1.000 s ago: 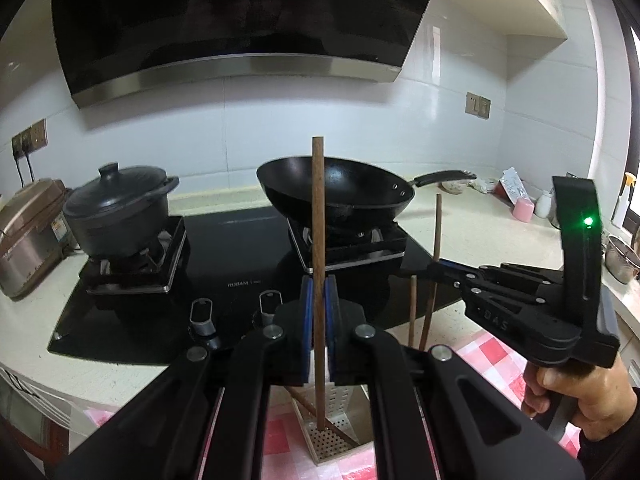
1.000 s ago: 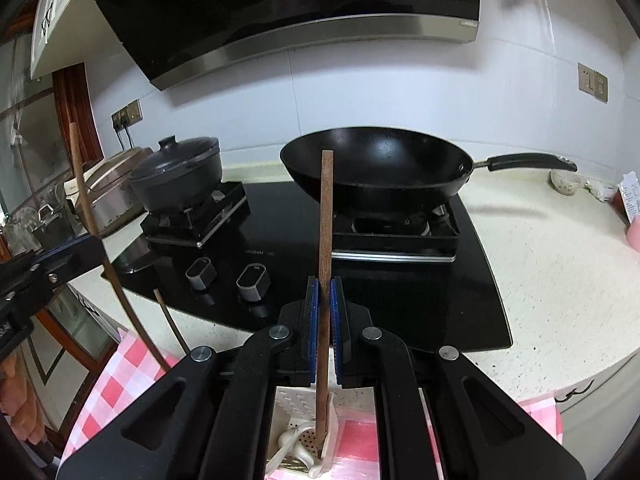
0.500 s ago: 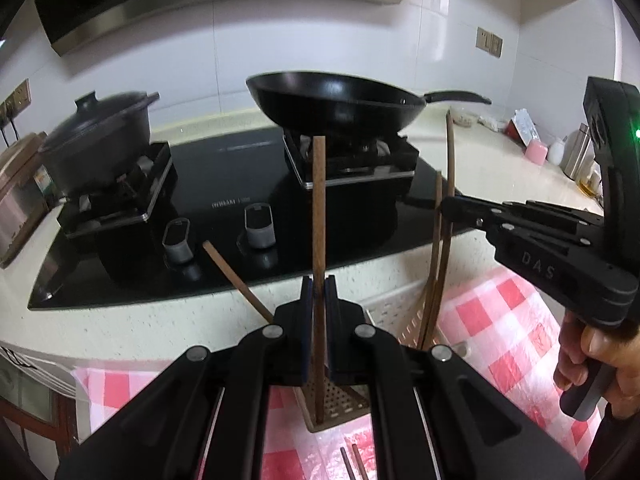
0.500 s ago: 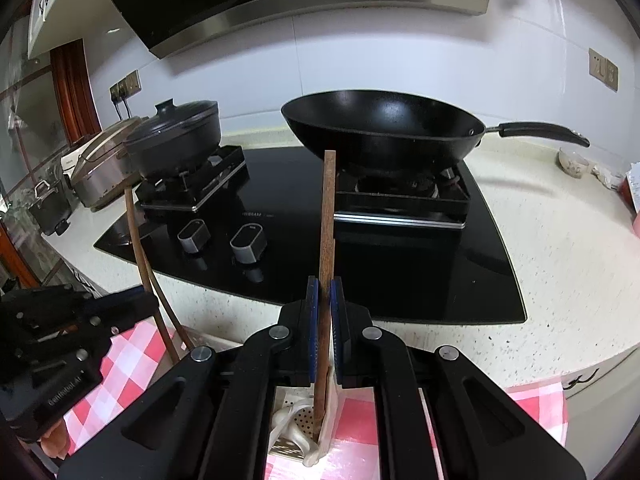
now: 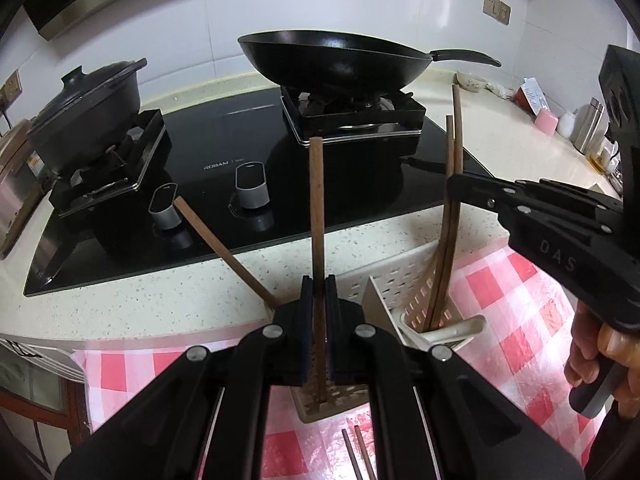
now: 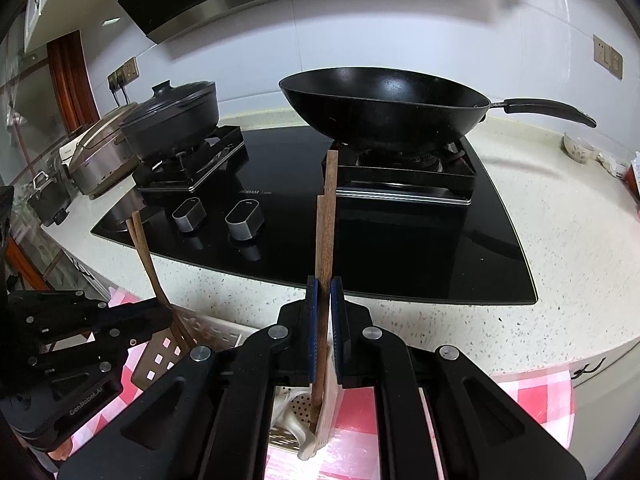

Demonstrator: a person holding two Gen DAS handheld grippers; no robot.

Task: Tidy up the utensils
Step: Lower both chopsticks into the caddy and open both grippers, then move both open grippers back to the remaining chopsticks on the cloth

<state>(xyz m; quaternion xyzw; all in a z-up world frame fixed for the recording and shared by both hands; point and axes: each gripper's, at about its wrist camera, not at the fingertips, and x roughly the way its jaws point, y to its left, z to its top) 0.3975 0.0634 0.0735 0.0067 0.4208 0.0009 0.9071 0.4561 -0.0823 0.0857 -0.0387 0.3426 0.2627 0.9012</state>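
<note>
Both my tools sit lower than a second ago. Left tool (image 5: 316, 332) has pitched down; its chopstick (image 5: 317, 216) now reaches into the perforated holder (image 5: 404, 284). Right tool (image 6: 325, 332) carries its chopstick (image 6: 326, 216) deeper into the holder too.

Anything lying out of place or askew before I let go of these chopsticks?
Yes. Two loose chopsticks lie flat on the pink checked cloth in front of the perforated holder, outside it. One chopstick leans steeply out to the left, while the rest stand near upright. Nothing looks spilled or broken.
</note>
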